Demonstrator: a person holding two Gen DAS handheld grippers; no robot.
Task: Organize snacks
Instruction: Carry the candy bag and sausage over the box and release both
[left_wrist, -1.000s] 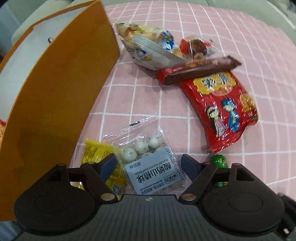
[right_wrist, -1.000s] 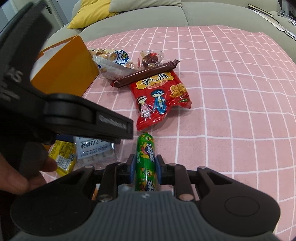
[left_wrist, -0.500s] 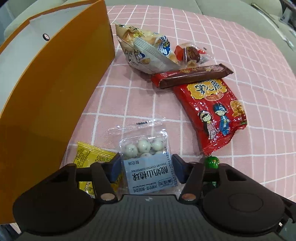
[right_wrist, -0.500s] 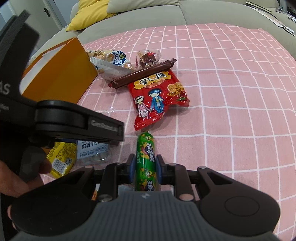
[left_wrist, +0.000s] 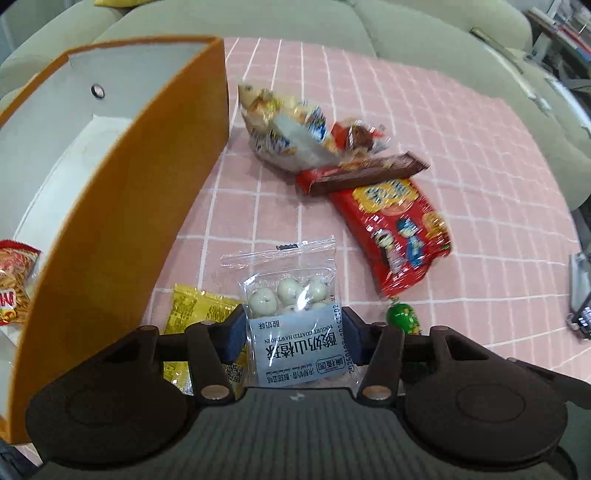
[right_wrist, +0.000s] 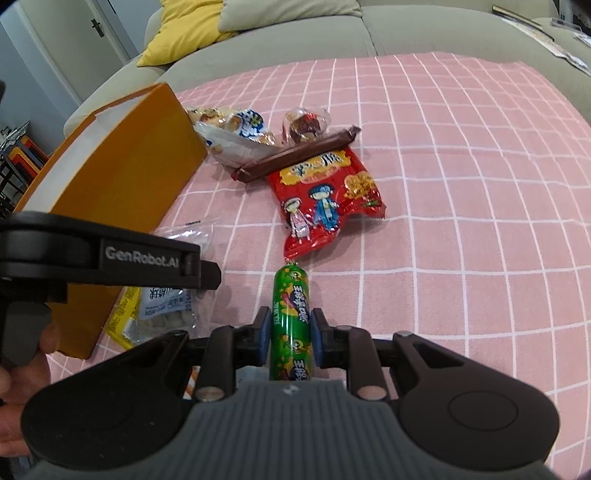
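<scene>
Closing the left gripper (left_wrist: 293, 334) on the clear bag of yogurt-coated hawthorn balls (left_wrist: 295, 321) just beside the orange box (left_wrist: 122, 221), pads already pressing its sides, while clamping the right gripper (right_wrist: 290, 338) shut on the green sausage stick (right_wrist: 290, 321) near that box. Risking a slip of the slick, crumpling bag, or dragging along the yellow packet (left_wrist: 192, 314) touching it. Hiding much of the box's inside behind its wall; blurring the farther wrappers' print.
</scene>
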